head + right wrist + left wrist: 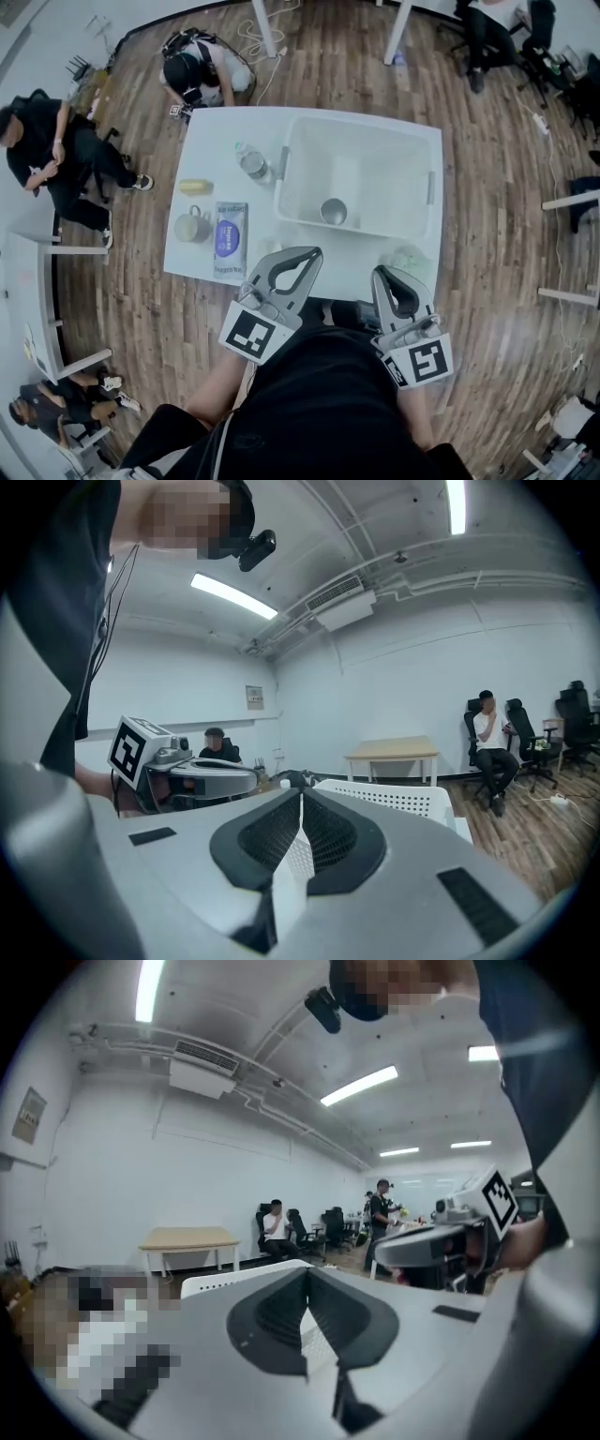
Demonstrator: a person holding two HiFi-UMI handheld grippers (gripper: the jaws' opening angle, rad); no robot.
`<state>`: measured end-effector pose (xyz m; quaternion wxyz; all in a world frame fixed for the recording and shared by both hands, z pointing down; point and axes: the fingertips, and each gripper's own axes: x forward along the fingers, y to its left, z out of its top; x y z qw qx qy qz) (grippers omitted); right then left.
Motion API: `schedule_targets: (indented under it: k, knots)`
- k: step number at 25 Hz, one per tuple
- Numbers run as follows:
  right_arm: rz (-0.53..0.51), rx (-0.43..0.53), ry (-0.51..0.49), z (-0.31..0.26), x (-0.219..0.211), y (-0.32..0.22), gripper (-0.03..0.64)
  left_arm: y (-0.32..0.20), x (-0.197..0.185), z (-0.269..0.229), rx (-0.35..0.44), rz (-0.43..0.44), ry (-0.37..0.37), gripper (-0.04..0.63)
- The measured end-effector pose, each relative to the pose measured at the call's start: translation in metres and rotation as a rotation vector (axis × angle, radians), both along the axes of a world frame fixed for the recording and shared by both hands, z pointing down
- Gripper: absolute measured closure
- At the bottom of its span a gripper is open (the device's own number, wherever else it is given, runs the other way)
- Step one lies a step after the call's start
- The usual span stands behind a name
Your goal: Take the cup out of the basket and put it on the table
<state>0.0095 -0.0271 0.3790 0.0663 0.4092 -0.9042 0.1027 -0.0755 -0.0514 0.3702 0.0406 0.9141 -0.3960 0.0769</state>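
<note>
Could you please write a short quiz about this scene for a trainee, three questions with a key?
1. True or false: the cup already stands on the table, outside the basket.
2. In the head view, what lies left of the basket? A) a clear bottle B) a laptop C) a plate
3. Fill in: the left gripper and the right gripper both have their jaws ____.
Key: 1 false; 2 A; 3 shut.

Grey left gripper (307,257) and right gripper (383,274), black-white marker cubes (251,335), black top (328,403)
</note>
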Motion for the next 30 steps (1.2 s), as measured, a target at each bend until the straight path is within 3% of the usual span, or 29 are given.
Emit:
schedule_targets:
  k: [3,6,11,23,30]
  knots:
    - [-0.015,0.009,-0.007,-0.002,-0.004,0.001,0.591,0.009,0.017,-0.007,-0.015,0.040,0.088,0.586]
    - [-0.029,0.017,-0.008,-0.005,-0.007,0.003,0.591,0.017,0.030,-0.010,-0.032,0.075,0.122,0.586]
    - [-0.035,0.020,-0.007,-0.007,-0.004,0.005,0.591,0.022,0.046,-0.007,-0.022,0.120,0.076,0.586]
    - [-0.047,0.012,0.020,-0.004,-0.003,0.004,0.591,0.022,0.049,-0.003,-0.046,0.124,0.094,0.586]
    - [-0.106,-0.048,0.156,0.018,-0.001,-0.020,0.591,0.028,0.046,0.007,-0.034,0.116,0.063,0.585]
